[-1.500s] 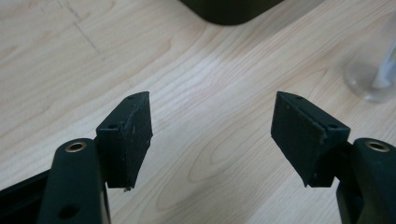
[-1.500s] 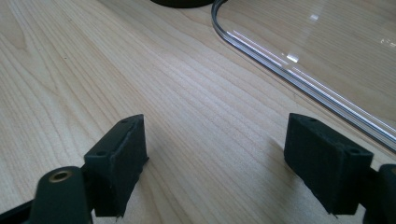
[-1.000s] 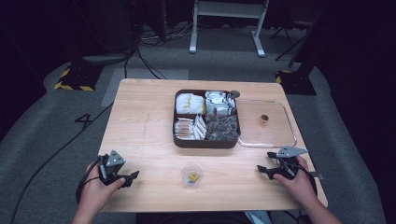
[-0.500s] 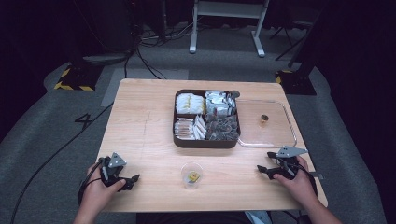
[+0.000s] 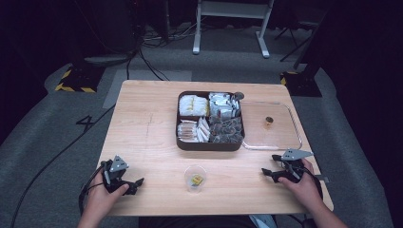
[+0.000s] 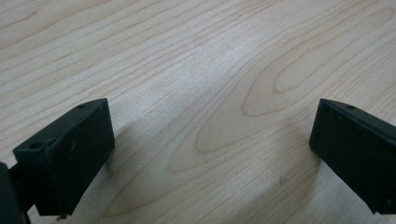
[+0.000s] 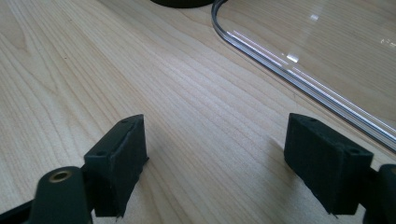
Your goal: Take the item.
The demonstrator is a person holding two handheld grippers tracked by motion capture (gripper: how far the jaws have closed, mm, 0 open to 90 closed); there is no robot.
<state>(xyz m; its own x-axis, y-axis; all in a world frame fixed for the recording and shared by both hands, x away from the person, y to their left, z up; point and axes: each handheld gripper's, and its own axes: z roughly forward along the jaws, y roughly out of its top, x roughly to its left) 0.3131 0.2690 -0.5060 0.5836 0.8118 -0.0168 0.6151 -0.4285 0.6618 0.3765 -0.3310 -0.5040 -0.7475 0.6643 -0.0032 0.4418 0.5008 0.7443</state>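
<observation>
Small clear cup (image 5: 195,178), apparently untouched, between left gripper (image 5: 138,182) and right gripper (image 5: 264,173), both jaws wide, empty.

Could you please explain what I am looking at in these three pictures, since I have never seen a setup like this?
A person sits at a wooden table and holds a hand-held two-jaw tool in each hand: the left gripper and the right gripper. The high view comes from a fixed camera above the table. The other two pictures come from small cameras riding on each gripper, looking along its black jaws: the left gripper and the right gripper. Both stand open over bare wood and hold nothing. On the table lie a dark compartment tray filled with packets, a clear lid beside it, and a small clear cup with something yellow inside.
</observation>
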